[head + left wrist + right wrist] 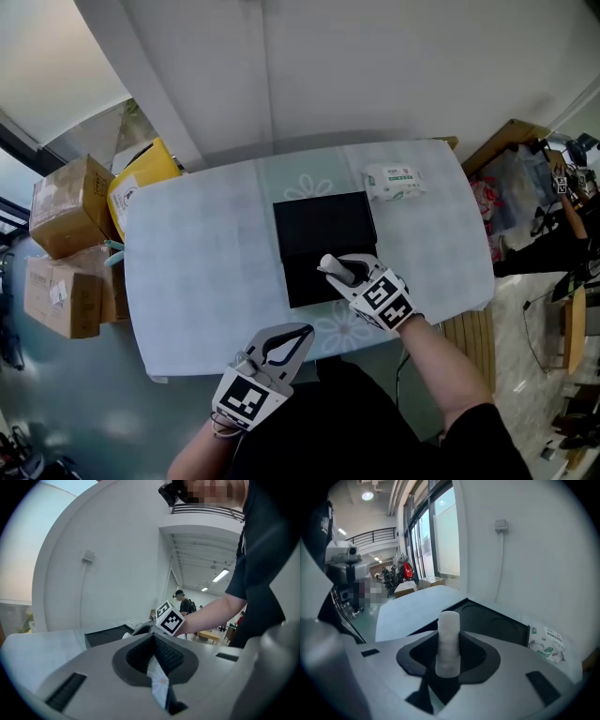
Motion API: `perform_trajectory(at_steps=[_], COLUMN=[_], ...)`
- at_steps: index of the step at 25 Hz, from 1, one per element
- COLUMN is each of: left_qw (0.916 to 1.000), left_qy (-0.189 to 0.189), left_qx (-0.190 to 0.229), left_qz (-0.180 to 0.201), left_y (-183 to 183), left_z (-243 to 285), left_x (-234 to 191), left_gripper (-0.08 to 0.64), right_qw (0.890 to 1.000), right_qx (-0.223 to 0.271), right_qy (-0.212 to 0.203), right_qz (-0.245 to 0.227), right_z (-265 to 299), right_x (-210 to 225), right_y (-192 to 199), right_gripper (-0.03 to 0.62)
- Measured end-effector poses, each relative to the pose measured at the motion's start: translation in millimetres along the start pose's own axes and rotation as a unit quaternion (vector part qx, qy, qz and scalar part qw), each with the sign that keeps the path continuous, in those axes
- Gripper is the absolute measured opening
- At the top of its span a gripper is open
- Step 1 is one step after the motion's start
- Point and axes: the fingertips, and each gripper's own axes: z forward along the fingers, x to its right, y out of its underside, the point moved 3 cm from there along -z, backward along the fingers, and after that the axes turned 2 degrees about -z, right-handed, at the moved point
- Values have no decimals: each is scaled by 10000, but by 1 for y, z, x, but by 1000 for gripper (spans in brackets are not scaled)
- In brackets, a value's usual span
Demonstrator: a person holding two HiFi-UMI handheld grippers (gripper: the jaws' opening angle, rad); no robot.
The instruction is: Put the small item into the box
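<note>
Right gripper: fingers clamped on a white cylinder that pokes out past the tips. It hangs over the 5 o'clock part of the open black box, probably lined up for the drop. Left gripper: fingers pressed together, empty, parked at the worktop's 6 o'clock edge, clear of the box. Tissue pack lies at the box's 1 o'clock.

White cloth-covered table bearing a flat black open box at centre, with a white wipes packet (green print) beside its far corner. The right gripper holds a small white cylinder over the box; the left gripper is at the table's near edge.
</note>
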Motion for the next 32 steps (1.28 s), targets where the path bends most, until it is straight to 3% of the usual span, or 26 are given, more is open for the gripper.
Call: perform_trajectory(at_steps=[6, 14, 22, 32], left_qw=[9998, 9985, 9971, 9971], left_qy=[-84, -311, -462, -428], left_qx=[-92, -137, -164, -183], left_qz=[-148, -436, -588, -595], left_y=[11, 19, 28, 28], left_z=[4, 0, -9, -16], left_x=[4, 3, -3, -8], left_gripper=[9, 9, 9, 9], right_qw=[9908, 9728, 9625, 9635], right_qx=[-891, -1695, -2043, -2146], right_qy=[-131, -532, -687, -769], right_qz=[-1007, -1485, -1649, -1405], right_z=[29, 61, 78, 81], right_x=[0, -3, -5, -5], right_y=[35, 63, 76, 78], right_gripper=[138, 138, 140, 140])
